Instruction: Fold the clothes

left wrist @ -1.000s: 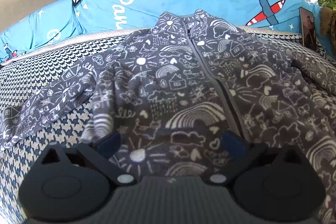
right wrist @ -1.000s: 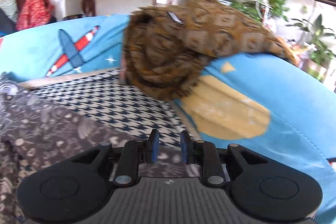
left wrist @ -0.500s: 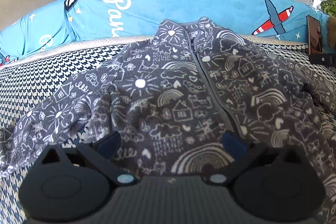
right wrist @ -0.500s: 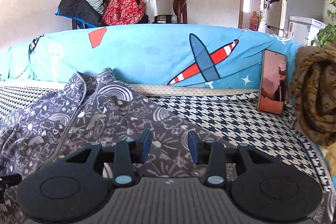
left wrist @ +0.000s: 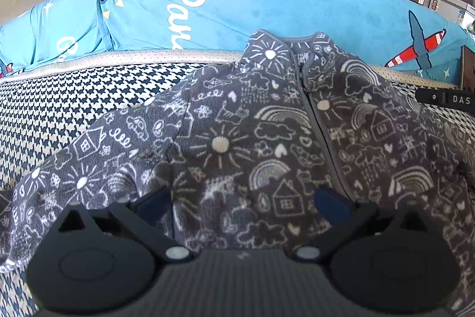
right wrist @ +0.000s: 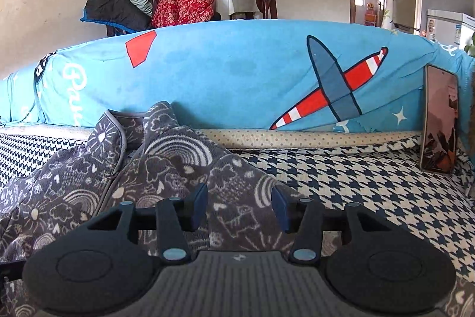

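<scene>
The grey doodle-print jacket lies spread, front up and zipped, on the houndstooth sofa seat, collar toward the back edge against the blue backrest cover. The left gripper hovers over the jacket's lower front, jaws released wide. The right gripper hovers over its right shoulder (jaws likewise released, gripping nothing). A phone leans at the seat's far right corner.
</scene>
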### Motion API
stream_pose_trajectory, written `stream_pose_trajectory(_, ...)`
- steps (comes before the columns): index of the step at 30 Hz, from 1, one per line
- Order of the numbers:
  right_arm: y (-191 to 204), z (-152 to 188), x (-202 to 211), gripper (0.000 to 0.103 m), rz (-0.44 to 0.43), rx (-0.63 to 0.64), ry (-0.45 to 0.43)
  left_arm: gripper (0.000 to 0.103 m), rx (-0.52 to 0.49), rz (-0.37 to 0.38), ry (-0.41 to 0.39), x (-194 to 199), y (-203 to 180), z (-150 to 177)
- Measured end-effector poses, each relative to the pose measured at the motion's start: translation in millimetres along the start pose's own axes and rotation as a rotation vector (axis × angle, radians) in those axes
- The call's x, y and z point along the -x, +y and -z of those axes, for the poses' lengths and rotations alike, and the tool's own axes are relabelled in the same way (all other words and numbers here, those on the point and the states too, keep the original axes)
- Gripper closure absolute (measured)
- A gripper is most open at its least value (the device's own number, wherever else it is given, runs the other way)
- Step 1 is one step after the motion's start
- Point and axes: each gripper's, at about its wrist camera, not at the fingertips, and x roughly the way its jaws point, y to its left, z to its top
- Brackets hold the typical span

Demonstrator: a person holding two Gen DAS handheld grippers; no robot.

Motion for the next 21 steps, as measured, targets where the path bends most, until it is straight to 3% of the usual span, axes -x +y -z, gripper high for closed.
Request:
stream_pose_trajectory(6,1.9,-7.0,-22.8,0.05,-0.015,-0.003,0.023,0.0,0.067,0.015,0.009,-1.4,5.0,-6.5)
stream_pose_trajectory(16,11.9,-5.6,-54.5,0.05,0.017,0.084,0.082,0.0,0.091,0.026,0.031,-5.9,1.9,-6.6)
stream_pose_trajectory(21,18.8,-3.9,-67.6,0.05,0.075,0.136,0.11,0.0,0.097,0.03,0.035,-7.9,-0.1,-8.1)
